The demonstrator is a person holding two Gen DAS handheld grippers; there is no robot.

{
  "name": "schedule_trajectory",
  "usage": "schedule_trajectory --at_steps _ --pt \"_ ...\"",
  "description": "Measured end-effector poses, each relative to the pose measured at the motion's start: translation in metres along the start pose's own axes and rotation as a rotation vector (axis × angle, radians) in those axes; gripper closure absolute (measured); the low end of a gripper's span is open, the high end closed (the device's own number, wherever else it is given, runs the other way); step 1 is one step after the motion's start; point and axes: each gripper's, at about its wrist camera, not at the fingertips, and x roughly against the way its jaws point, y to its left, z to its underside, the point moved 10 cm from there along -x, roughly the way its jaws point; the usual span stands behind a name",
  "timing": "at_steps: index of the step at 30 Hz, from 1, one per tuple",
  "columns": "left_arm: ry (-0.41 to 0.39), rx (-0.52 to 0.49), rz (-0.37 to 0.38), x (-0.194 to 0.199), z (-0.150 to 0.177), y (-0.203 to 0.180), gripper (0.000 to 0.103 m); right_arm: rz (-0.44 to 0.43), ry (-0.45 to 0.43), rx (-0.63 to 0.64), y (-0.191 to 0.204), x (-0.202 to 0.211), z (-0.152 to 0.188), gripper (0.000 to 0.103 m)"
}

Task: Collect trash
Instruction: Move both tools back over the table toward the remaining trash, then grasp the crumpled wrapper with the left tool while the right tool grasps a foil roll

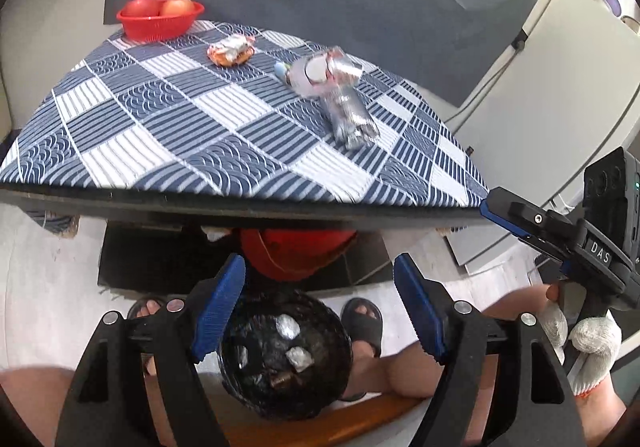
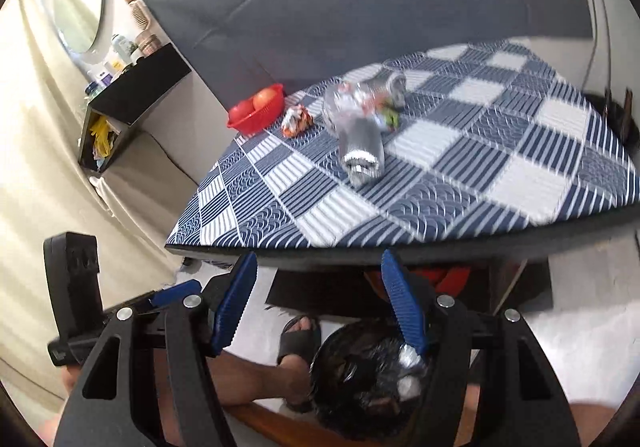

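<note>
Landmark: checkered tablecloth [image 1: 168,119].

Far left corner of it: red basket [image 1: 160,18] with round red fruit. Right of basket, on the cloth: crumpled orange-silver wrapper [image 1: 231,50]. Further right, mid-cloth: heap of silver foil wrappers [image 1: 336,95], blurred.

Below the cloth's near edge, on the floor: black-lined trash bin [image 1: 286,355], foil scraps inside.

Left gripper [image 1: 320,311] above bin, jaws wide apart, empty. Right gripper [image 2: 316,307] likewise spread wide, holding nothing.

Shiny crinkled foil wrappers [image 1: 344,103] lie on matt woven tablecloth [image 1: 160,127]; red plastic basket [image 1: 160,17].
</note>
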Motion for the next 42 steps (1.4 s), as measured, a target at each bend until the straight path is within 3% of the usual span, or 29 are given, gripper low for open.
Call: schedule_trajectory --at_steps 6,9,15,18,24,28,42 --pt "-0.013 -0.016 -0.025 -0.011 -0.032 0.014 0.029 0.027 -0.002 0.020 -0.014 -0.019 -0.028 0.038" --pt "-0.017 -0.008 -0.035 -0.019 -0.050 0.026 0.029 0.046 0.001 0.027 -0.022 -0.030 -0.042 0.020" --pt "-0.009 -0.020 -0.068 -0.041 -0.086 0.044 0.028 0.052 0.016 0.045 -0.030 -0.056 -0.065 0.017" --pt "-0.025 -0.042 -0.102 -0.051 -0.106 0.050 0.014 0.051 0.031 0.054 -0.032 -0.072 -0.074 0.017" --pt "-0.048 -0.067 -0.145 -0.077 -0.147 0.064 0.014 0.081 0.110 0.089 -0.036 -0.113 -0.080 0.017" --pt "-0.047 -0.030 -0.170 -0.102 -0.174 0.081 0.013 0.082 0.140 0.093 -0.040 -0.133 -0.084 0.017" --pt "-0.022 -0.010 -0.227 -0.167 -0.221 0.136 0.014 0.079 0.209 0.124 -0.055 -0.180 -0.094 0.018"
